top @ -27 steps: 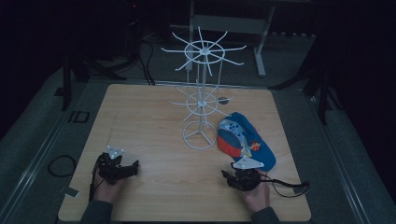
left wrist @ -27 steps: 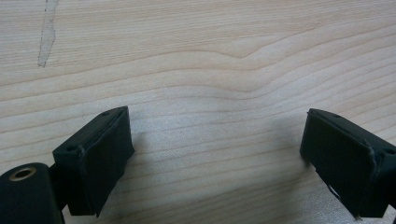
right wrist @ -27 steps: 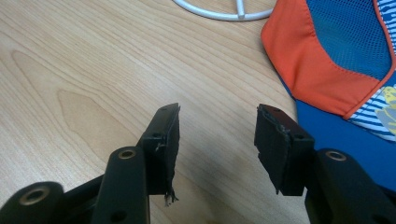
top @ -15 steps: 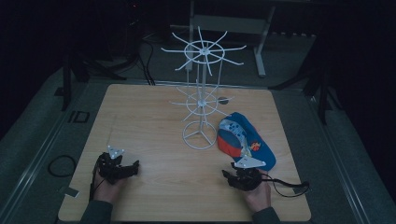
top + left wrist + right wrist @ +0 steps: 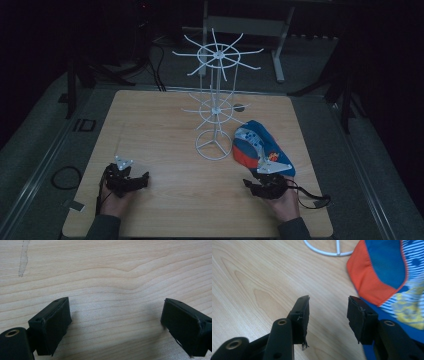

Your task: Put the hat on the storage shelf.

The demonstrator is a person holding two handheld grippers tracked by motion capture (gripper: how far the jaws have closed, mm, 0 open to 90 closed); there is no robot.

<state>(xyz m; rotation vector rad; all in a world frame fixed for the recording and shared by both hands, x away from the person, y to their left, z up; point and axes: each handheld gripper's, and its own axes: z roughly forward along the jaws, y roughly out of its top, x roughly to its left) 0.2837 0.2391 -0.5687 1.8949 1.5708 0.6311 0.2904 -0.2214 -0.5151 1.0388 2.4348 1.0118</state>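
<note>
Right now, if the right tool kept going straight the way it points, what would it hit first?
Probably the cap. The right tool is open with bare table between its jaws, and the cap's orange brim lies just ahead on one side. Straight ahead farther on is the white rack's ring base; depth is hard to judge.

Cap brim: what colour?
Orange, on the cap whose crown is blue with white stripes; it shows best in the right gripper view.

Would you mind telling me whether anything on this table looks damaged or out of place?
The cap lies crumpled on the table beside the white wire rack rather than hanging on it. The right gripper has a frayed pad edge on one jaw.
</note>
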